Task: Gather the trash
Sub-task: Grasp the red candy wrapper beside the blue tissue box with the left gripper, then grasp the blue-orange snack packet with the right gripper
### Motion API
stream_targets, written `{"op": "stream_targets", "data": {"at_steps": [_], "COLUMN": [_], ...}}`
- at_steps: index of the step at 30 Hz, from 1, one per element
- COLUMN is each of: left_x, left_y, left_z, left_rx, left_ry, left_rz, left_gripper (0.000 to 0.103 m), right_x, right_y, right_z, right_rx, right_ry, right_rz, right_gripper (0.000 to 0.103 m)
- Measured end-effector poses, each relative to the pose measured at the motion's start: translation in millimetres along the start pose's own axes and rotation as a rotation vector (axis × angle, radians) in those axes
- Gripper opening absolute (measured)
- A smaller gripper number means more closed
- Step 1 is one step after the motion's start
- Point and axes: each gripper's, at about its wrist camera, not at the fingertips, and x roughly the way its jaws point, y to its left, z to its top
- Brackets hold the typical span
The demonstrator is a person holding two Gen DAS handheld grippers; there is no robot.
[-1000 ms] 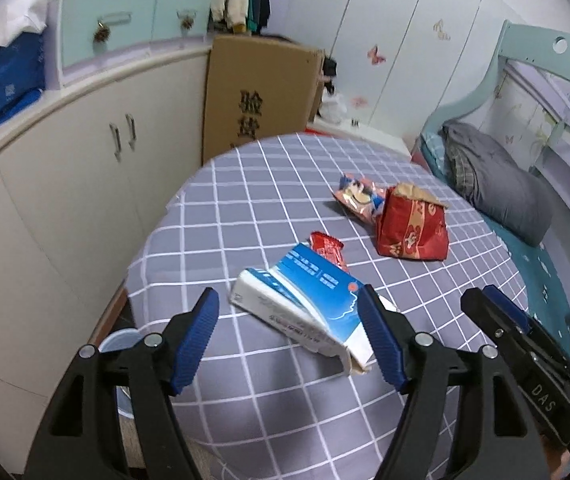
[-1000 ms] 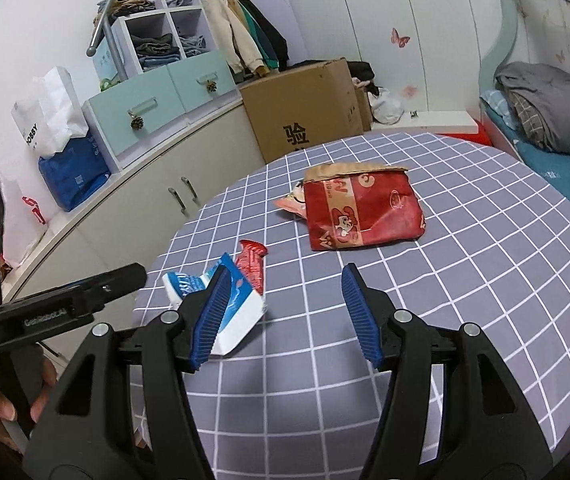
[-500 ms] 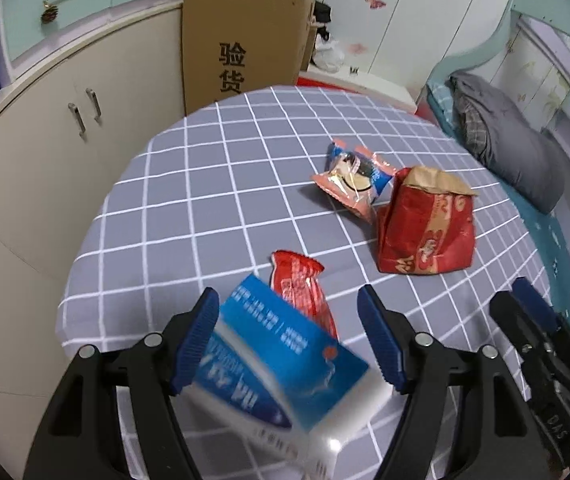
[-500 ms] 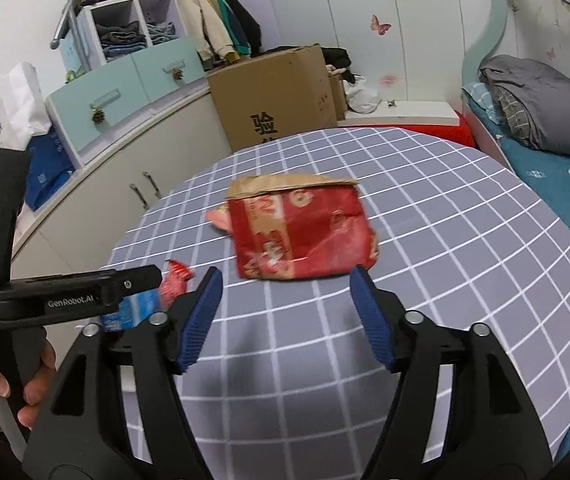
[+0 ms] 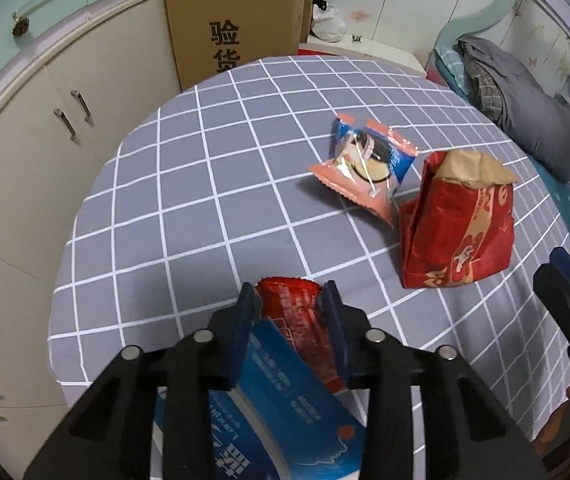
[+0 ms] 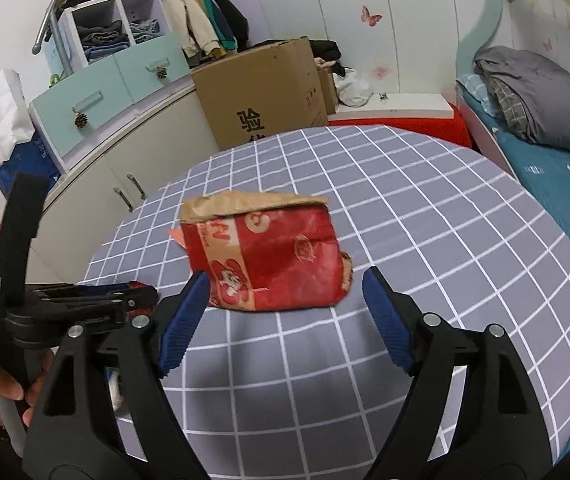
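Observation:
My left gripper point(image 5: 288, 300) has its jaws drawn close around a small red wrapper point(image 5: 299, 320) at the near edge of the table; a blue and white tissue pack point(image 5: 285, 412) lies under the gripper body. A pink and blue cookie wrapper point(image 5: 365, 168) and a red paper bag point(image 5: 457, 232) lie farther right. In the right wrist view my right gripper point(image 6: 285, 292) is open, with the red paper bag point(image 6: 273, 256) just beyond its fingertips. The left gripper point(image 6: 65, 308) shows at the left there.
The round table has a grey checked cloth point(image 5: 213, 168). A cardboard box point(image 5: 237, 16) stands behind it, cream cabinets point(image 5: 37, 132) to the left, a bed with grey bedding point(image 5: 525, 104) to the right.
My left gripper moved forward over the tissue pack and its jaws closed in around the red wrapper. My right gripper moved up to the red paper bag, still open.

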Motion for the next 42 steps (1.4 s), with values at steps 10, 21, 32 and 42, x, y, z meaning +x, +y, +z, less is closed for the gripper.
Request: {"op": "stream_targets", "data": {"at_steps": [10,21,32,42], "left_x": [-50,-56,-14,-8], "left_y": [37,91,94,95], "left_z": [16,38,47,45], "left_rx": [-0.194,-0.274,-0.226,-0.211], "left_ry": [-0.254,-0.299,-0.224,-0.209], "left_rz": [-0.126,-0.044,-0.063,-0.107], "left_gripper": [0.030,0.030,0.030,0.030], "right_x": [-2,82,162,171], "right_y": [55,132,137,133], "right_z": [30,64,58,63], "right_rx": [-0.092,-0.387,-0.594,-0.523], "right_ry": [-0.022,0.259,0.498,0.555], "right_rz": [0.081,0.079,-0.126,-0.029], "right_gripper": [0.077,0.077,0.078,0.019]}}
